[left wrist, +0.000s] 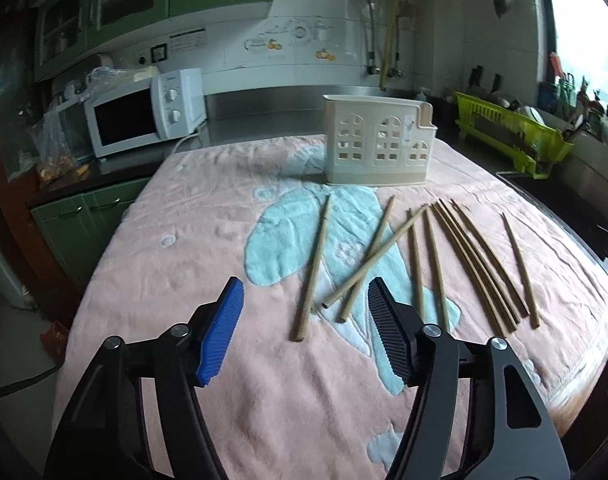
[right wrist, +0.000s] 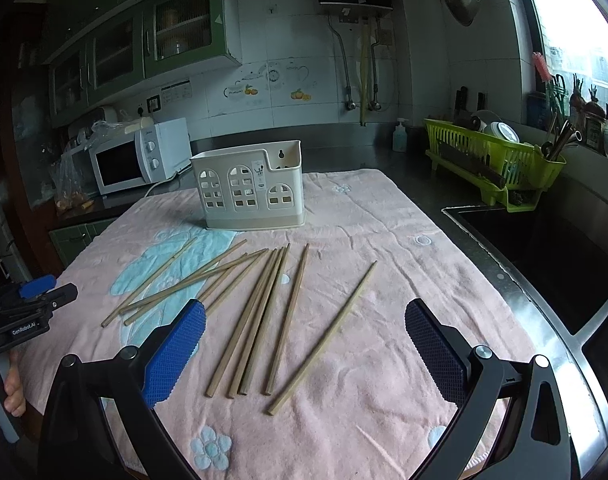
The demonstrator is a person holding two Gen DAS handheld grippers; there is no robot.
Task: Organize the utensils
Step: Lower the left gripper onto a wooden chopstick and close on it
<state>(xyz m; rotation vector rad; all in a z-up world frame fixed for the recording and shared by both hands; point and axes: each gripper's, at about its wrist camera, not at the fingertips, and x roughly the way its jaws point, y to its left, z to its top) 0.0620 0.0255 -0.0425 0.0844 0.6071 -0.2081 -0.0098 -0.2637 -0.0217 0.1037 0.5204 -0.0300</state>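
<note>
— Blue-padded left gripper (left wrist: 305, 300): spread, nothing between, above the towel (left wrist: 164, 280). Right gripper (right wrist: 305, 332)?
— Spread wide too, empty, over the chopsticks (right wrist: 260, 320).
— Lying where?
— Scattered flat on the towel, near side of the holder (right wrist: 250, 188), which stands upright at the far end.

A white microwave oven (right wrist: 138, 158) sits at the back left of the steel worktop (right wrist: 343, 148), under green glass-fronted wall cabinets (right wrist: 144, 40). A lime-green plastic dish rack (right wrist: 491, 164) stands right, by the dark sink (right wrist: 543, 248). A pink towel with blue flowers (right wrist: 363, 340) covers the worktop.
</note>
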